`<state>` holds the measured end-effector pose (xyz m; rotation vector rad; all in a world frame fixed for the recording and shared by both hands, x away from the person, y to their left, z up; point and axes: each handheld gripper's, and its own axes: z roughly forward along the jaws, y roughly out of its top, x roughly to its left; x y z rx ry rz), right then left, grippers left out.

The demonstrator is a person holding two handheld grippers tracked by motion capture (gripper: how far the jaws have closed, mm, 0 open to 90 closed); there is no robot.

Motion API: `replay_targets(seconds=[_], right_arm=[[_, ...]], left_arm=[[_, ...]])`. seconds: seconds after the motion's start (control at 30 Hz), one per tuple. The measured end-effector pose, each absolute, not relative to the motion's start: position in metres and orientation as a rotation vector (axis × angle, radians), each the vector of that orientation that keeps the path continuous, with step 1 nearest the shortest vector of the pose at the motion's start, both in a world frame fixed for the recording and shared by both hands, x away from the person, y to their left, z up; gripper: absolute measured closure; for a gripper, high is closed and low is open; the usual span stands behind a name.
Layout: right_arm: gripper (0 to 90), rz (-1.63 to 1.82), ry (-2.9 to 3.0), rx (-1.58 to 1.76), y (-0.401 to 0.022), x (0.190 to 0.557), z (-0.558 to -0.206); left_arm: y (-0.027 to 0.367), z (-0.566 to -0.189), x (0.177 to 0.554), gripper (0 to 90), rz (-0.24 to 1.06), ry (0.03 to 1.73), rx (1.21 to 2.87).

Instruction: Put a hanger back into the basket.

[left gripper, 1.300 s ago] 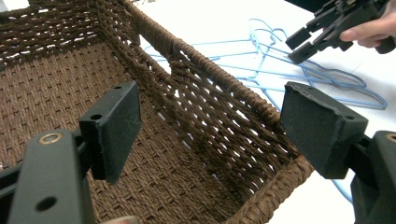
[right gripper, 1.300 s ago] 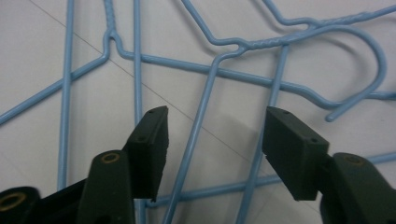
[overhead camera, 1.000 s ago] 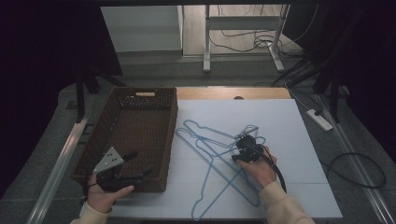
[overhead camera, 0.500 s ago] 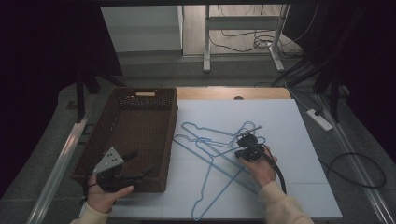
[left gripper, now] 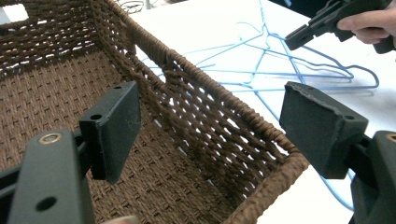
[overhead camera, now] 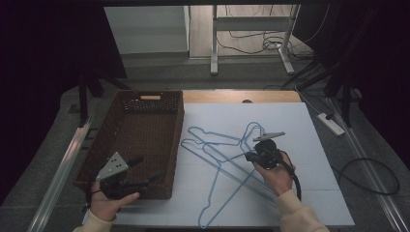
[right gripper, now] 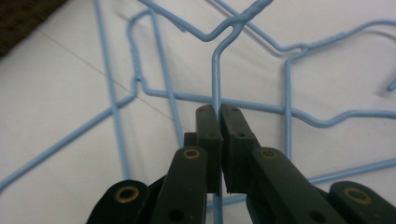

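Blue wire hangers [overhead camera: 215, 145] lie tangled on the white table [overhead camera: 309, 145], to the right of a brown woven basket [overhead camera: 145, 102]. My right gripper [overhead camera: 248, 156] is shut on a thin blue wire of one hanger [right gripper: 215, 70]; in the right gripper view the pads [right gripper: 208, 123] pinch that wire just below its twisted neck. My left gripper [overhead camera: 147, 169] is open at the basket's near right corner. Its jaws stand wide apart [left gripper: 210, 126] on either side of the basket wall [left gripper: 205, 93], without touching it. The basket looks empty.
A power strip [overhead camera: 331, 124] and looping cables [overhead camera: 370, 174] lie on the floor to the right of the table. A metal desk frame [overhead camera: 213, 43] stands beyond the far edge. The other gripper and hand [left gripper: 345, 21] hang over the hangers.
My right hand has risen slightly and shifted a little right, taking the pinched hanger wire with it. The left hand and the basket have stayed put.
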<state>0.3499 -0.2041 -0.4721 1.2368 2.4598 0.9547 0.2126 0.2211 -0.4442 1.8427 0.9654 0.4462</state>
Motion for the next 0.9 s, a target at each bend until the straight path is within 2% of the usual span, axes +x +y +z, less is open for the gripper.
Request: replay_targets(seconds=[0.5, 0.9], right_arm=[[87.8, 1.280, 2.453, 1.112, -0.236, 0.333, -0.438], [87.8, 1.395, 2.470, 1.008, -0.247, 0.325, -0.414]], left_arm=[[0.194, -0.419, 0.221, 21.1, 0.435, 0.876, 1.886], [0.146, -0.383, 0.263, 23.0, 0.415, 0.740, 2.008]])
